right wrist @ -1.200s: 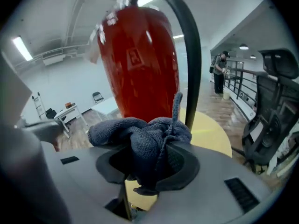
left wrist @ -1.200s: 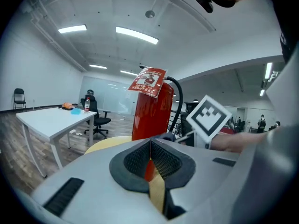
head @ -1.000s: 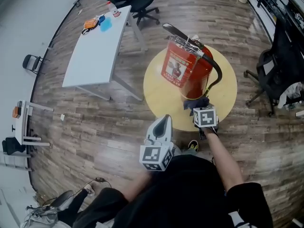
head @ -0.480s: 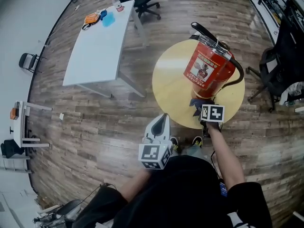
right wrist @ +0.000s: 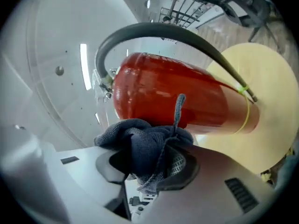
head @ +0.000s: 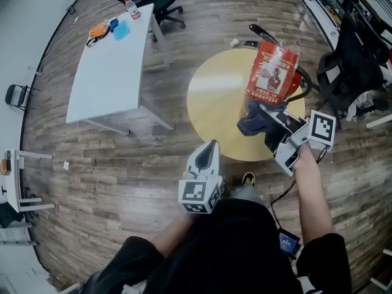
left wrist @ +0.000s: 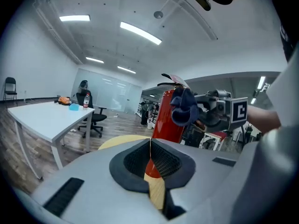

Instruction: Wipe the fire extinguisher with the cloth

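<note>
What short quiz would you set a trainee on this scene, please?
1. True or false: the left gripper is shut on the cloth.
2. Where does the fire extinguisher stand? A, on the white table; B, on the round yellow table; C, on the floor.
3. Fill in: the cloth is held in the jaws of the ____ gripper.

Key:
1. False. Its jaws are together with nothing between them.
2. B.
3. Right: the right gripper grips the dark blue cloth beside the red cylinder.
</note>
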Motion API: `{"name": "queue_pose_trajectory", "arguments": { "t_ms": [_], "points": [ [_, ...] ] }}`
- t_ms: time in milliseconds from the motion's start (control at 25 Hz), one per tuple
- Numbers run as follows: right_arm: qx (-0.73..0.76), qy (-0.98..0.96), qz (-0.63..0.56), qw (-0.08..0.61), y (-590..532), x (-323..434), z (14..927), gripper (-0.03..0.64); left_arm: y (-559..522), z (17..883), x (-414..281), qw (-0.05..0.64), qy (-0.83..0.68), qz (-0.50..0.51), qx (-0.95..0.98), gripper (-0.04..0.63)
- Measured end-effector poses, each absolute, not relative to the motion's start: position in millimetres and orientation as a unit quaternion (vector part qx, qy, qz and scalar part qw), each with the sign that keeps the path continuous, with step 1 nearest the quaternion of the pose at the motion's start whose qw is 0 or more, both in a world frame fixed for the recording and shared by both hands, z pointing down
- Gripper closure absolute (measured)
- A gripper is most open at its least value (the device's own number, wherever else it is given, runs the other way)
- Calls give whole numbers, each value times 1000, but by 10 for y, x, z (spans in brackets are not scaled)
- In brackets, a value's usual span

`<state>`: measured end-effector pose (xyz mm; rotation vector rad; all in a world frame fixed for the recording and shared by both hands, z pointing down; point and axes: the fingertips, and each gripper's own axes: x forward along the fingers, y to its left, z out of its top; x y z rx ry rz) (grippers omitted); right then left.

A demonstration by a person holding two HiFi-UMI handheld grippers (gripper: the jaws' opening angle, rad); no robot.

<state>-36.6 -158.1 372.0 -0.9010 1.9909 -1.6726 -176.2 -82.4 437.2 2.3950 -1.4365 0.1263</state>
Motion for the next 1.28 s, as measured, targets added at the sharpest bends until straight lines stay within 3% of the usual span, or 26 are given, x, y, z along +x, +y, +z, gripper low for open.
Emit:
{"name": "queue_pose_trajectory", "arguments": {
  "t_ms": [200, 520, 760, 880, 1160, 1280],
  "points": [
    [-313, 714, -579, 238, -1689, -316, 3656, 482, -848, 4447, -1884, 169, -501, 47, 848, 572],
    [-364, 679, -626, 122, -1747, -541, 5269, 482, -785, 4625, -2058, 177, -493, 59, 850, 572],
    [-432, 589, -678, 85, -1622, -255, 6354, 482, -793, 4694, -2252, 190, -509, 60, 838, 572],
    [-416, 599, -675, 110, -1665, -275, 5965, 483, -851, 4702, -2293, 192, -512, 59, 835, 572],
    [-305, 686, -617, 238, -1842, -573, 3826, 482, -877, 4676, -2234, 189, -505, 48, 841, 571],
    [-300, 700, -588, 273, -2017, -673, 3523, 482, -887, 4641, -2185, 184, -504, 46, 843, 572]
  ]
}}
